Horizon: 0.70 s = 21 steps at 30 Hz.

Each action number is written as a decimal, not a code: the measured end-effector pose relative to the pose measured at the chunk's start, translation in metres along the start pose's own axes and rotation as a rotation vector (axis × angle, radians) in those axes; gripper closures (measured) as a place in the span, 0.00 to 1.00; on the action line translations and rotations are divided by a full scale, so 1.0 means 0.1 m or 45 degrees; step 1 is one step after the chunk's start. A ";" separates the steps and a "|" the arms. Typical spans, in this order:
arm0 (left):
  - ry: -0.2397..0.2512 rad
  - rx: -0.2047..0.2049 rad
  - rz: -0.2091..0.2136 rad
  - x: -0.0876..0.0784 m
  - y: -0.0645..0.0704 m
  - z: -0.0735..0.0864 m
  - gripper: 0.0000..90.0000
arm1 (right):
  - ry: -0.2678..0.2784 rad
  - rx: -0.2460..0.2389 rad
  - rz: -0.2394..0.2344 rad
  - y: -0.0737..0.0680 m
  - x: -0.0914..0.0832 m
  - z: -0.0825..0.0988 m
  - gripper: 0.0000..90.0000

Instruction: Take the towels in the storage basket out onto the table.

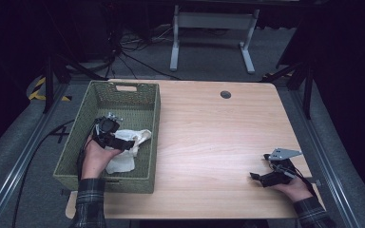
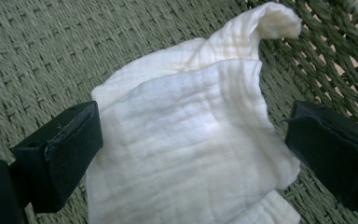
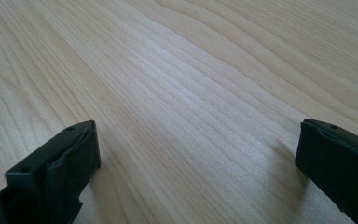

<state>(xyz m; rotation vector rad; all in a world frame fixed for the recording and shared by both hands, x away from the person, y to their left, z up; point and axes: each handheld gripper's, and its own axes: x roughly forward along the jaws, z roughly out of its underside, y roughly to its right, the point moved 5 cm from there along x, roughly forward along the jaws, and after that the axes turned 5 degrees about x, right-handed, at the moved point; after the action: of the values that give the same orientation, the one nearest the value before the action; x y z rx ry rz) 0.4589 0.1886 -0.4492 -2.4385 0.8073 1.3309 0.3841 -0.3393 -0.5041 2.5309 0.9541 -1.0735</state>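
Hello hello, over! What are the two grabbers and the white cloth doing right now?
Left gripper open, jaws either side of white cloth in green basket. Right gripper open, low over bare table. Nothing in the way.

A white cloth (image 2: 186,140) of crinkled, gauze-like weave is seen lying rumpled on the woven green floor of a basket (image 2: 51,51), with one corner drawn up into a soft rolled peak toward the basket's side wall at the upper right, where a little pale surface is glimpsed through the weave. The left hand-held gripper (image 2: 191,149) is held low over the cloth with its two black padded jaws spread wide apart, one at each side of the cloth. The left jaw is seen just at the cloth's edge, and the right jaw stands beside the opposite edge, nothing being clamped between them.
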 end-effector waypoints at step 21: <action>-0.235 0.009 -0.007 0.25 0.06 0.13 0.04 | 0.000 -0.004 -0.004 0.00 0.00 0.00 0.00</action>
<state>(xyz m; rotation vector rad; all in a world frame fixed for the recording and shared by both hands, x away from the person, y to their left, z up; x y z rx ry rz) 0.4573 0.1808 -0.4765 -2.2691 0.7559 1.5205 0.3840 -0.3392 -0.5042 2.5276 0.9587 -1.0724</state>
